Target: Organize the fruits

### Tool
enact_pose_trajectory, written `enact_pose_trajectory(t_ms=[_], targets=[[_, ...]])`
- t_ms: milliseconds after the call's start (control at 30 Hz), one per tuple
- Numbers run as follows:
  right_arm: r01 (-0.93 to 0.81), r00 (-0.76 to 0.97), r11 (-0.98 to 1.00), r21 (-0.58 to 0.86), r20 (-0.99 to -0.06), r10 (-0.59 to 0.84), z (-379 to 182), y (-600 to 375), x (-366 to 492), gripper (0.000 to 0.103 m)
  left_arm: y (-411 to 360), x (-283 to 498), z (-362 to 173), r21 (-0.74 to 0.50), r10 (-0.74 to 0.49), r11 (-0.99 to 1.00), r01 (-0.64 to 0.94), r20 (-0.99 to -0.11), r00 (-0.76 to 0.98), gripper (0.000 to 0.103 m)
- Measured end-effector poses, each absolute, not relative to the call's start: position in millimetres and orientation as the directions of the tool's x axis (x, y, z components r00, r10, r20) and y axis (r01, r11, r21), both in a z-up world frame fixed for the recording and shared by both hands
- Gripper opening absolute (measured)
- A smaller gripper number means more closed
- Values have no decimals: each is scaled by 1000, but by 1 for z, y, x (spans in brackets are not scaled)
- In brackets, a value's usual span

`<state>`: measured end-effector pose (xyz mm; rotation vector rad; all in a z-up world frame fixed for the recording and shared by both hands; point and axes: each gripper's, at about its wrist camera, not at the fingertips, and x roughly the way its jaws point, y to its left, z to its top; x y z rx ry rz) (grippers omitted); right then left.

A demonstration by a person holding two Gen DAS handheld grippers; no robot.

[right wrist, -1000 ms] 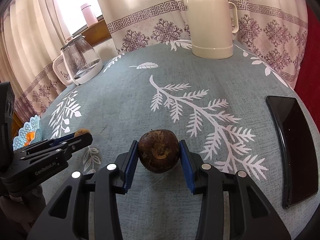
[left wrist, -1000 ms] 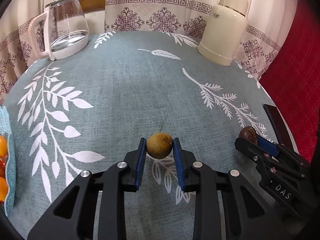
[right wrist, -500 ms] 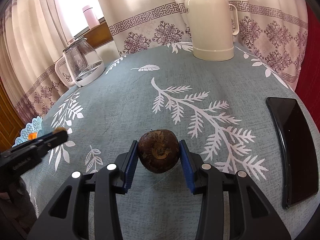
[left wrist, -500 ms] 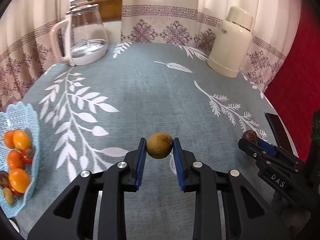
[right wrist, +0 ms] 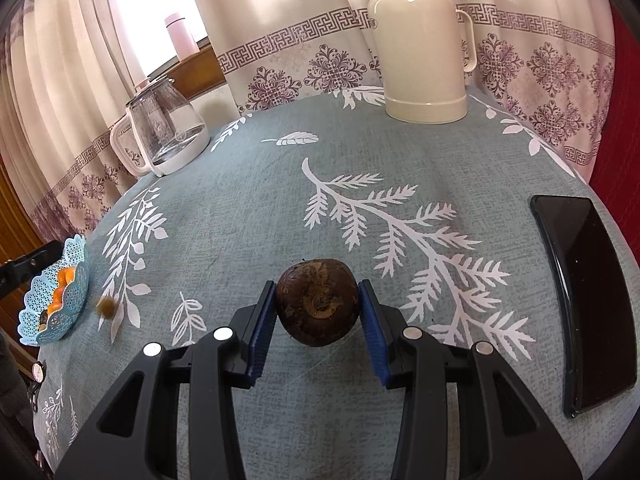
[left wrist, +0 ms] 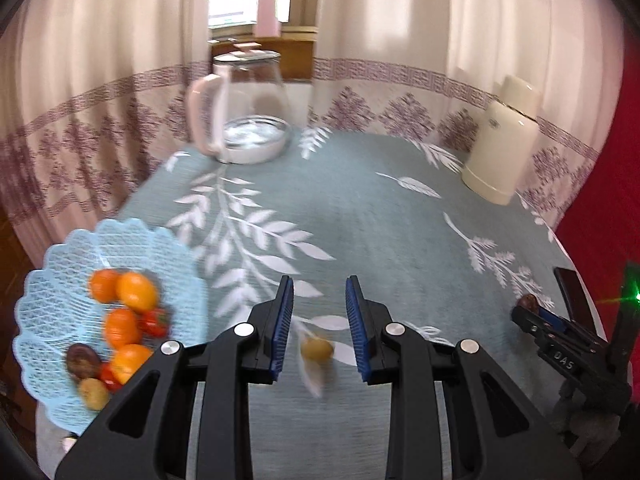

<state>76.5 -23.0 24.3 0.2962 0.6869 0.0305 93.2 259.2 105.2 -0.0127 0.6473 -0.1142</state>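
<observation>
- Table (right wrist: 248,208): leaf-patterned cloth; basket (left wrist: 48,304) of fruit at its left edge.
- Right claw (right wrist: 318,312) grasps a dark brown fruit (right wrist: 317,307) over the near middle.
- Left claw (left wrist: 319,322) is released; a small yellow-green fruit (left wrist: 317,349) shows blurred below its fingers, right of the basket.

Matt woven grey-green tablecloth (right wrist: 248,208); glossy cream plastic flask (right wrist: 420,52); clear glass jug (left wrist: 250,108); perforated pale-blue plastic basket (left wrist: 52,304); glossy black phone (right wrist: 580,292); rough dark-brown fruit (right wrist: 318,306).
</observation>
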Motion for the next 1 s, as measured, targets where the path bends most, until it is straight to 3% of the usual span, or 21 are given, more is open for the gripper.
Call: enact_pose_trajectory(t_ms=[233,467,567,633,667,1000], targets=[[76,774,957,278,-622,120,23,-24,77,41,304,86,112,-67,-53,998,17,-593,804,28],[83,773,957,279,-624,115,22,-25,78,41,291,70,100,-84,-123,992,90,-617,778,28],[81,775,956,281,-621,117,22,-26,77,41,276,69,87,-91,-156,988,127,-643,750,30],[79,776,956,283,-619,119,22,-26,77,41,268,71,77,-92,-166,986,141,-662,731,42],[79,777,955,285,-618,120,22,-26,77,41,264,72,72,-97,-174,984,147,-670,721,43],[74,779,954,289,-614,126,22,-26,75,41,249,89,31,-113,-187,982,154,-733,654,44]])
